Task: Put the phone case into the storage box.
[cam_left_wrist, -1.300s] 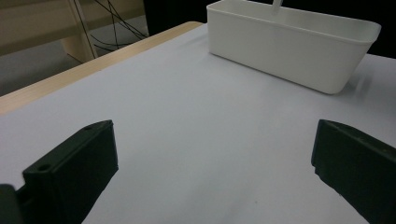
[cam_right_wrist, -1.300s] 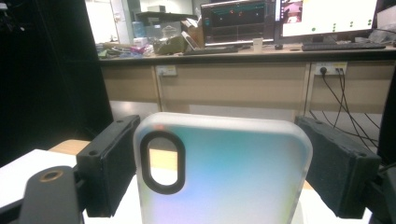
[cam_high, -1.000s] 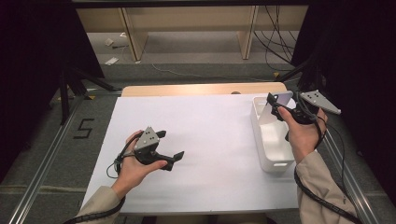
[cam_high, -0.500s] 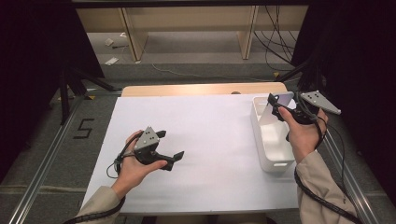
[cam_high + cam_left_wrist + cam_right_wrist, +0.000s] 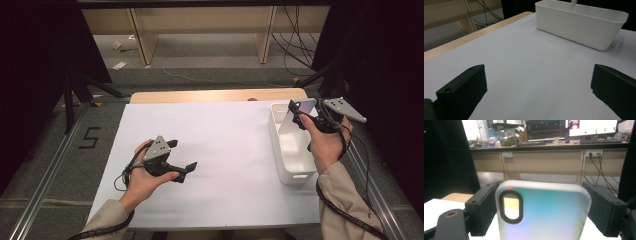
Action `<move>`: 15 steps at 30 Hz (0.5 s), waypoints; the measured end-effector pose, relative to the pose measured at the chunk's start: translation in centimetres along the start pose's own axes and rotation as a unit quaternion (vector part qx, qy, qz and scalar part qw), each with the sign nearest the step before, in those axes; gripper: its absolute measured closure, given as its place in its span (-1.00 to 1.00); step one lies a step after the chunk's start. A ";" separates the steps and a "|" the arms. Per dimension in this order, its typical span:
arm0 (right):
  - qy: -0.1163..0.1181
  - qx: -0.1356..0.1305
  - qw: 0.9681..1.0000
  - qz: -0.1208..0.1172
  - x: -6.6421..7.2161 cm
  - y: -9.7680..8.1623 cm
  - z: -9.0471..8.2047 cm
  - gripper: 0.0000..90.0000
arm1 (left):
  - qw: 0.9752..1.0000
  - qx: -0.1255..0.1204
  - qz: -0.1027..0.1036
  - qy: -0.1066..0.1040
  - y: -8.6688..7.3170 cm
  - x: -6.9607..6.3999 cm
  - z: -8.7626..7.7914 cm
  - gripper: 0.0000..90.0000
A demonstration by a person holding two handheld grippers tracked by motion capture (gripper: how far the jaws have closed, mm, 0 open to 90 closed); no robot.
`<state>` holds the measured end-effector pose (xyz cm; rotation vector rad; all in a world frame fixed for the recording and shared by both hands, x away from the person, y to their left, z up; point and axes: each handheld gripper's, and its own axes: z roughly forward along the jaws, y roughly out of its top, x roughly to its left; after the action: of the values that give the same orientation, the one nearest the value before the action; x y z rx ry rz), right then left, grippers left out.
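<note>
My right gripper (image 5: 298,114) is held up over the far end of a white bin (image 5: 275,134) at the table's right side, shut on a translucent phone case (image 5: 287,124). In the right gripper view the phone case (image 5: 544,215) stands upright between the two black jaws, its oval camera cutout at the upper left, and both pads meet its side edges. My left gripper (image 5: 182,154) rests low over the white table top (image 5: 225,135) at the front left. It is open with nothing between its jaws. The left gripper view looks across the table at the white bin (image 5: 579,27).
The white sheet covers a wooden table whose far edge (image 5: 215,95) shows bare wood. Metal rails run along both sides of the table. Beyond it are a grey floor, cables and wooden furniture legs. A desk with monitors (image 5: 574,127) stands farther back.
</note>
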<state>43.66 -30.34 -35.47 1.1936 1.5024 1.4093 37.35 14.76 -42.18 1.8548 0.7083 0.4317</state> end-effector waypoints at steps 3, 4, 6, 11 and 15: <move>-0.002 0.000 1.000 -0.001 -0.1 0.0 0.0 -0.60 | 1.000 0.000 0.000 0.000 0.0 0.0 0.0 -1.00; -0.002 0.000 1.000 -0.001 -0.1 0.0 0.0 -0.60 | 1.000 0.000 0.000 0.000 0.0 0.0 0.0 -1.00; -0.004 0.001 1.000 -0.001 -0.2 0.0 0.0 -0.60 | 1.000 0.000 0.000 0.000 0.0 0.0 0.0 -1.00; -0.005 0.002 1.000 -0.001 -0.2 -0.1 0.0 -0.60 | 1.000 0.000 0.000 0.000 0.0 0.0 0.0 -1.00; -0.007 0.004 1.000 -0.001 -0.3 -0.2 0.0 -0.60 | 1.000 0.000 0.000 0.000 0.0 0.0 0.0 -1.00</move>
<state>43.76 -30.63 -35.65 1.2035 1.5007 1.3930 37.35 14.78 -42.19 1.8553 0.7083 0.4318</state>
